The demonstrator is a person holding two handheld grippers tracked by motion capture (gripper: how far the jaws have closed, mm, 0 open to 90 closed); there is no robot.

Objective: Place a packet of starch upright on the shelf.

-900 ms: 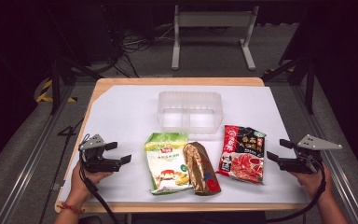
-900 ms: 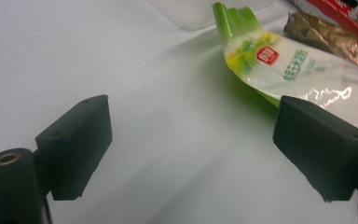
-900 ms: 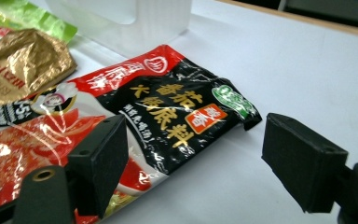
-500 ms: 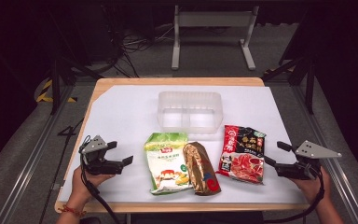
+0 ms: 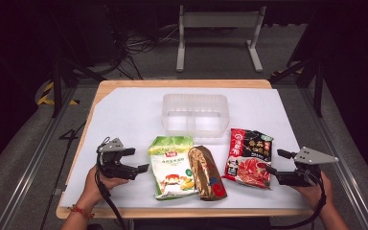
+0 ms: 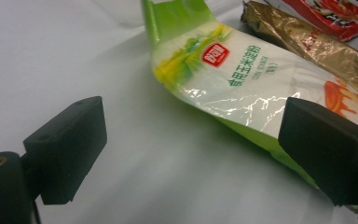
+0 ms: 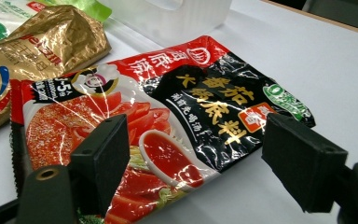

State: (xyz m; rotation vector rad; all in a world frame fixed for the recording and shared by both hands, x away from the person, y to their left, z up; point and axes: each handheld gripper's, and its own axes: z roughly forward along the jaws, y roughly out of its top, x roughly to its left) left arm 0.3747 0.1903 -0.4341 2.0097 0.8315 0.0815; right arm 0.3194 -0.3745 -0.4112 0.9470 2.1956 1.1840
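1. While both hands wait at the near edge, the left gripper (image 5: 141,168) sits w/ its jaws apart & nothing btwn them; the right gripper (image 5: 274,162) is the same, wide apart, nothing held.
2. Just past the left gripper lies the green bag (image 5: 171,166); it is flat on the white sheet (image 5: 124,115), near but not touching; in the left gripper view the green bag (image 6: 223,79) is ahead & a bit to the right of the fingers (image 6: 67,149), w/ its edge behind the right pad.
3. Its long side runs from near to far; so the jaws point at its long left edge.
4. Next to it, touching, is the gold bag (image 5: 206,172); it lies the same way.
5. Over on the right lies the red bag (image 5: 249,157), tilted a bit; in the right gripper view the red bag (image 7: 158,121) is right in front, btwn the two pads but not pinched.
6. I think each hand takes the bag nearest to it.
7. Farthest back is the clear box (image 5: 194,114), mid table; prob. where the bags go.
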